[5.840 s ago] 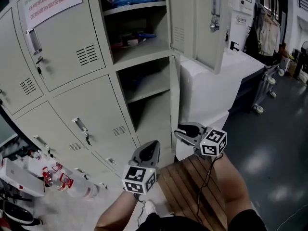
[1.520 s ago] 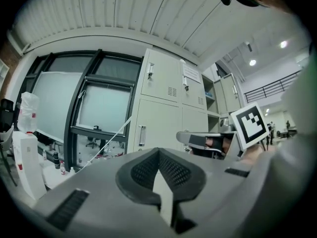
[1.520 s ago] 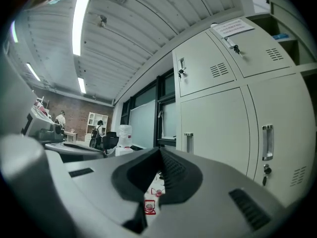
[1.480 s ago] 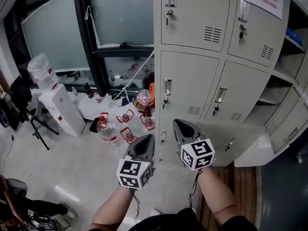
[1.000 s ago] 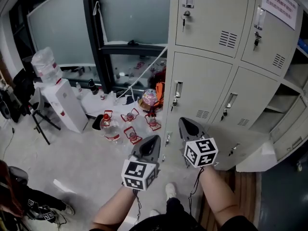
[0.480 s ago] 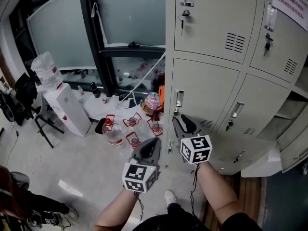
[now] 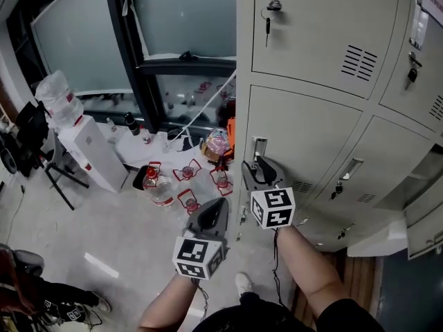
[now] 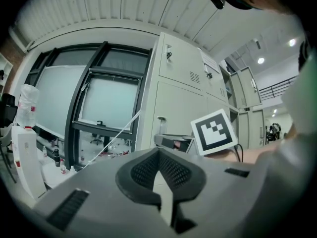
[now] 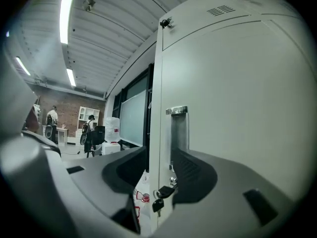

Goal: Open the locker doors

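- The right gripper (image 7: pixel 255 169) is held level against the grey locker bank, at the middle-row door (image 7: pixel 304 133) of the leftmost column. That door is closed, flush with its neighbours.
- Its jaws stand apart and have just been opening. The door's free left edge and its recessed pull handle (image 9: pixel 177 128) sit between them, with neither pad pressing on anything. I read the spread as made to fit over the handle before closing on it.
- A key (image 9: pixel 158 204) hangs from the lock just under the handle, low in the gap between the jaws. Judgement: it could get pinched or knocked if the jaws close low.
- The left gripper (image 7: pixel 217 206) sits lower and to the left, off the lockers and over the floor. Its jaws are together with nothing in them. It is probably parked there to stay out of the door's swing.
- The top door (image 7: pixel 311 26) of the same column is closed, with a key in its lock. The next door (image 7: pixel 387 164) in the middle row is closed too. Compartments at the far right edge already show open interiors.
- Judgement on the step: the approach to the handle is done and the grip is not yet taken. With the handle at the left edge, the hinge is likely on the right, so the next move calls for a pinch on the handle and a pull outward, toward the person.
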Available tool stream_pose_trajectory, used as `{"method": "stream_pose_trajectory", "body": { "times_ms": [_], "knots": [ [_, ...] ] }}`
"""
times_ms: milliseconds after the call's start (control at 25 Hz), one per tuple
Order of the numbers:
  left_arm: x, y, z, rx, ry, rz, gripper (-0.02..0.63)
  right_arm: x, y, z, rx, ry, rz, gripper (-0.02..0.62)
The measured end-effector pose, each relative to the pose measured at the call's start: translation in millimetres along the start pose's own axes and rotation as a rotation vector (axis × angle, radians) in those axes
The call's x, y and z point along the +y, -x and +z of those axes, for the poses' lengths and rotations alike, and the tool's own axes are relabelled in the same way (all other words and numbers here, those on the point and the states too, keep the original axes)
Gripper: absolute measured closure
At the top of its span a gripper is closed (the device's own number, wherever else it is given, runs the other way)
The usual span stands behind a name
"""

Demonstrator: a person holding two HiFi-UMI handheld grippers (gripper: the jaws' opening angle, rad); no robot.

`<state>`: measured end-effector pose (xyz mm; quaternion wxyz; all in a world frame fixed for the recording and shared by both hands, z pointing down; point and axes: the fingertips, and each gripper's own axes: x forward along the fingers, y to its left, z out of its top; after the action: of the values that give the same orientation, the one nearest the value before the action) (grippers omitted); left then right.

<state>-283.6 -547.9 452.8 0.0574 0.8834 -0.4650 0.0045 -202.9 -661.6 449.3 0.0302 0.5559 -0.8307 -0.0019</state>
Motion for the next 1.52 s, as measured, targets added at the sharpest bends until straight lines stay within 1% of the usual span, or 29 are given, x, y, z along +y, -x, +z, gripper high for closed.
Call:
{"method": "stream_pose_trajectory", "body": {
  "times_ms": [240, 520, 680, 840, 1040, 1520],
  "knots": [
    [14.1, -10.5, -4.3, 0.006, 0.007, 0.01, 0.604, -1.1, -18.4, -1.9, -0.021, 0.03, -0.064, 0.419],
    [25.4, -10.3, -8.3, 0.017, 0.016, 0.013, 0.606, -1.3, -27.3, -4.7, -0.026, 0.025, -0.142, 0.411],
    [29.8, -8.0, -11.0, 0.031, 0.031, 0.015, 0.606, -4.1, -27.3, -5.3, -0.021, 0.03, -0.177, 0.439],
    [30.6, -5.9, -12.3, 0.026, 0.03, 0.015, 0.604, -2.5, -27.5, -5.7, -0.015, 0.024, -0.18, 0.44],
    [27.2, 2.0, -11.0, 0.014, 0.026, 0.016, 0.604, -1.3, -24.6, -7.1, 0.006, -0.011, -0.17, 0.451],
    [11.9, 37.8, -9.3, 0.01, 0.019, 0.021, 0.604, 17.8, 10.3, -8.4, 0.02, 0.007, -0.171, 0.472]
  ]
}}
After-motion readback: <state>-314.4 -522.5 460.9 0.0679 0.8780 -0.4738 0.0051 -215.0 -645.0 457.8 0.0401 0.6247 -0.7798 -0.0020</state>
